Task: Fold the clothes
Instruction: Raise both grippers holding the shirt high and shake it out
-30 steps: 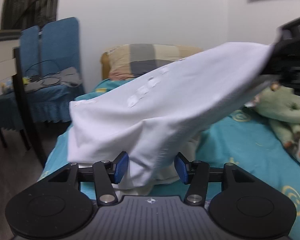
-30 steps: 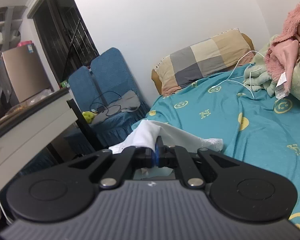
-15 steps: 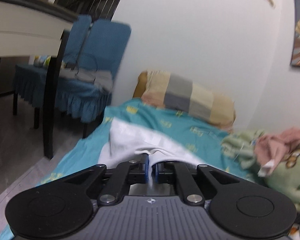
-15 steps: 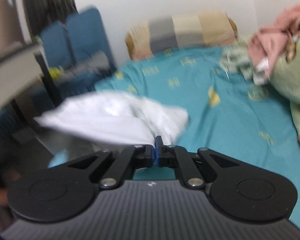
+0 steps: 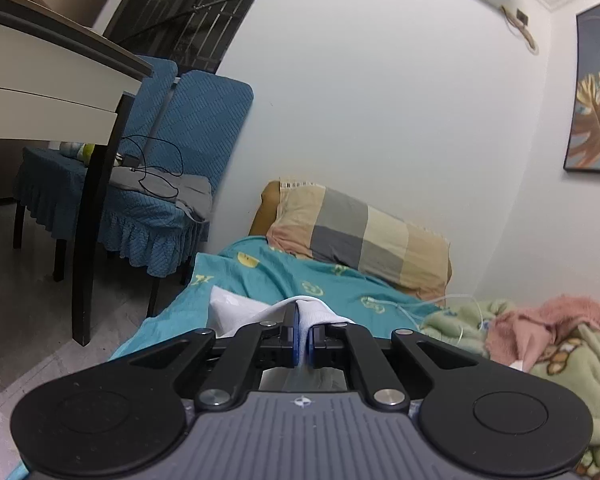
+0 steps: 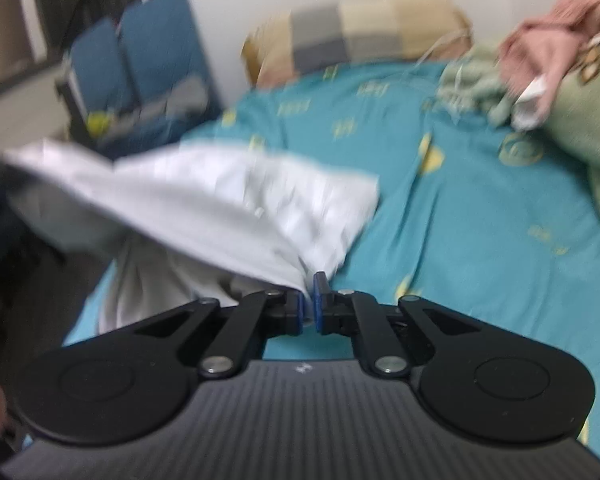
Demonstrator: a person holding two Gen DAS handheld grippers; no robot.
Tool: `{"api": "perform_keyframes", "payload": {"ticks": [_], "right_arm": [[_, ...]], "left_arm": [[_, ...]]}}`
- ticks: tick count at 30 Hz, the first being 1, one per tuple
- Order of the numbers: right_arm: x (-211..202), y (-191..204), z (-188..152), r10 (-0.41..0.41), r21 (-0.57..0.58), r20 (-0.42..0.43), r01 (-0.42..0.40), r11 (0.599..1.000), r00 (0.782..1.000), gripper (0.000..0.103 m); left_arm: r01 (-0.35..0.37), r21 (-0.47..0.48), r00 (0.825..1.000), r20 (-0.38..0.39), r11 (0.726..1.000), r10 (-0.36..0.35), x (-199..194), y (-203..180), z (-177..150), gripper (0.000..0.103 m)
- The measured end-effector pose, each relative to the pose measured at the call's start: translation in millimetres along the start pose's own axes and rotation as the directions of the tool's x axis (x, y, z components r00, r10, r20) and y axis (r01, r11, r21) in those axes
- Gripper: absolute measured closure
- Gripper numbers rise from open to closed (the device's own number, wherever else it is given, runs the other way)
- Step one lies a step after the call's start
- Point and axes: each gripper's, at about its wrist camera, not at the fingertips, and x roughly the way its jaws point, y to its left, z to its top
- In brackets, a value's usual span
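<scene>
Both tools are clamping the white garment (image 6: 236, 200), the left tool (image 5: 303, 342) and right tool (image 6: 308, 304) each pinching an edge to be stretching it taut above the teal bed sheet (image 6: 480, 208), probably readying a fold.

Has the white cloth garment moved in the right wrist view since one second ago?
Yes. The white cloth garment has spread out wider and farther across the teal patterned bedsheet, toward the checked pillow.

Yellow "H" on teal bedsheet (image 5: 260, 280)
</scene>
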Motion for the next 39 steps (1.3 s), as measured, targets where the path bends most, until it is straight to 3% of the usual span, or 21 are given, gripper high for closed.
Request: {"api": "perform_keyframes", "payload": {"ticks": [4, 9, 14, 20, 26, 30, 32, 35, 39], "right_arm": [[-35.4, 2.0, 28.4, -0.001, 0.014, 0.175, -0.001, 1.000, 0.985, 0.098], [-91.8, 15.5, 75.7, 0.033, -0.050, 0.351, -0.017, 0.999, 0.936, 0.099], [-158.7, 27.0, 133.3, 0.080, -0.110, 0.500, -0.028, 0.994, 0.862, 0.099], [-261.0, 33.8, 195.8, 0.147, -0.150, 0.633, -0.066, 0.987, 0.761, 0.099], [-361.7, 42.1, 237.5, 0.235, -0.209, 0.709, -0.120, 0.971, 0.665, 0.099], [-417.0, 45.0, 255.2, 0.286, -0.245, 0.732, -0.152, 0.957, 0.619, 0.099], [-433.9, 43.5, 263.1, 0.305, -0.256, 0.732, -0.169, 0.952, 0.609, 0.099], [-434.5, 39.8, 273.7, 0.316, -0.272, 0.719, -0.169, 0.948, 0.619, 0.098], [-381.4, 30.6, 278.5, 0.269, -0.254, 0.673, -0.126, 0.959, 0.689, 0.098]], "left_arm": [[0.021, -0.006, 0.998, 0.058, 1.000, -0.020, -12.4, -4.9, 20.1, 0.099], [0.066, 0.026, 0.984, 0.161, 0.997, -0.069, -44.9, -27.9, 68.5, 0.099], [0.134, 0.064, 0.952, 0.268, 0.989, -0.146, -91.2, -66.9, 139.8, 0.099], [0.187, 0.161, 0.896, 0.378, 0.969, -0.235, -167.5, -124.6, 230.6, 0.099], [0.248, 0.202, 0.859, 0.406, 0.948, -0.311, -245.9, -161.8, 309.7, 0.099], [0.278, 0.248, 0.840, 0.405, 0.928, -0.360, -291.2, -181.1, 342.4, 0.099], [0.287, 0.272, 0.835, 0.399, 0.919, -0.379, -306.1, -190.0, 355.2, 0.099], [0.275, 0.297, 0.848, 0.374, 0.914, -0.376, -299.2, -195.4, 363.4, 0.099], [0.263, 0.273, 0.891, 0.300, 0.925, -0.342, -226.7, -185.8, 344.1, 0.099]]}}
